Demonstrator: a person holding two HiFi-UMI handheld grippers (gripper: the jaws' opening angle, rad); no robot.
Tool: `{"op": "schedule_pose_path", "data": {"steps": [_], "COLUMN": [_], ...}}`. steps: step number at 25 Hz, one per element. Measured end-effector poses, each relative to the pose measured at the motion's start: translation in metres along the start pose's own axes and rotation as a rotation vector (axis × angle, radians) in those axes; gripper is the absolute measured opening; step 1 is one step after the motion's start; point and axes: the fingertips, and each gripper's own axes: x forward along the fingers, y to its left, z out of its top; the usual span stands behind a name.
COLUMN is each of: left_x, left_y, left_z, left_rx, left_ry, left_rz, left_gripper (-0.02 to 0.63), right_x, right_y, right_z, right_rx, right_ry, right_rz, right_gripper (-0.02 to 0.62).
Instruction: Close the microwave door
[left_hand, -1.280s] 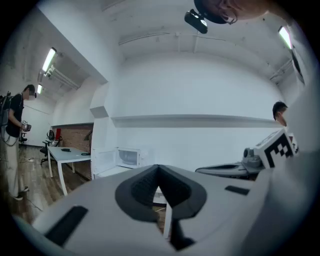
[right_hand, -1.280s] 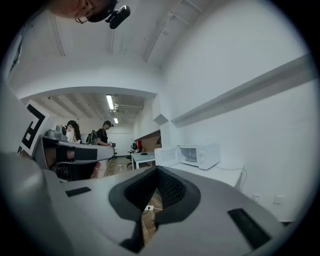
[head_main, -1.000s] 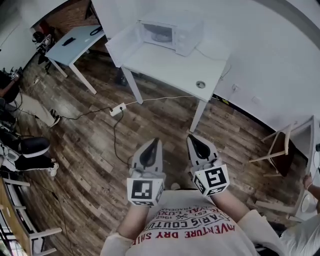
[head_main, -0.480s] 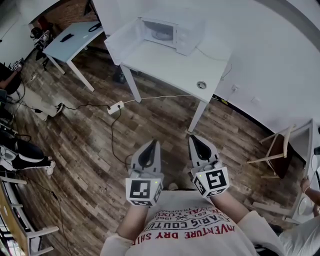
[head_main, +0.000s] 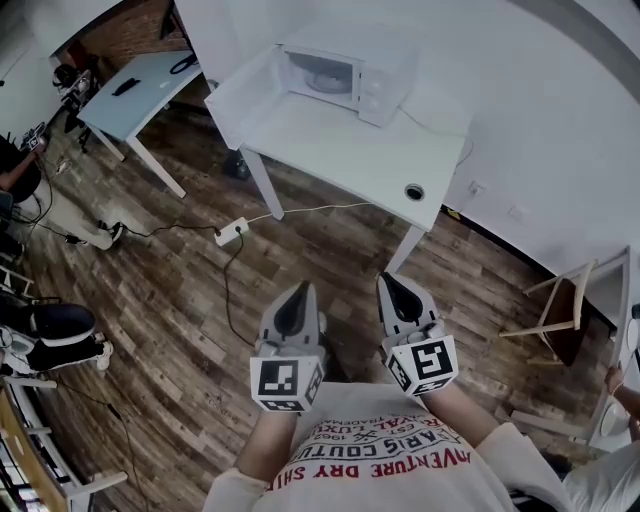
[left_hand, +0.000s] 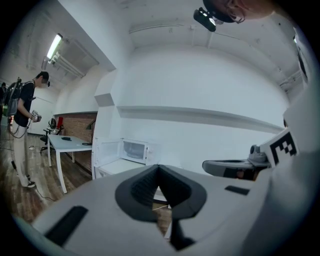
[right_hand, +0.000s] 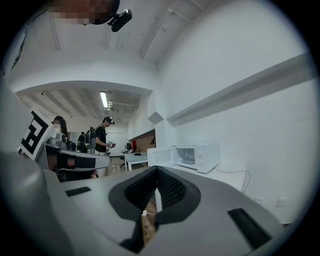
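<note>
Door: microwave door (head_main: 248, 85) hangs open, far left of microwave (head_main: 365, 75).
Grippers: left gripper (head_main: 296, 300) and right gripper (head_main: 394, 290) clenched, empty, near.
Progress: not started; approach and push still to do.

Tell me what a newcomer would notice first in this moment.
The white microwave stands on the white table by the far wall, with its door swung open to the left. Nearer, the left gripper and right gripper are side by side over the wood floor, fingers together and empty, well short of the table.
</note>
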Motion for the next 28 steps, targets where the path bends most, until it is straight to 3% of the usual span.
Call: {"op": "schedule_pose_path", "data": {"steps": [8,16,21,28], "left_x": [0.099,0.198,0.245,0.308], "left_y": [0.064,0.133,0.165,0.177], "left_z": [0.031,0.063,0.066,0.055], "left_rx": [-0.042,0.0,0.005,-0.014], "left_ry": [0.011,0.016,0.039,0.084], "left_rz": [-0.085,-0.168,-0.186,-0.197], "left_gripper": [-0.003,-0.002,-0.002,-0.002], "right_x": [0.102,0.218,0.276,0.33], "right_y": [-0.031,-0.058,-0.079,-0.13], "right_z": [0.018,0.042,0.045,0.039], "right_rx": [0.01,0.017,0.048,0.056], "right_ry": [0.034,0.005,0.004,0.032], "right_rz": [-0.095,-0.162,-0.193,-0.226], "right_gripper": [0.011,0.011,0.011,0.011]}}
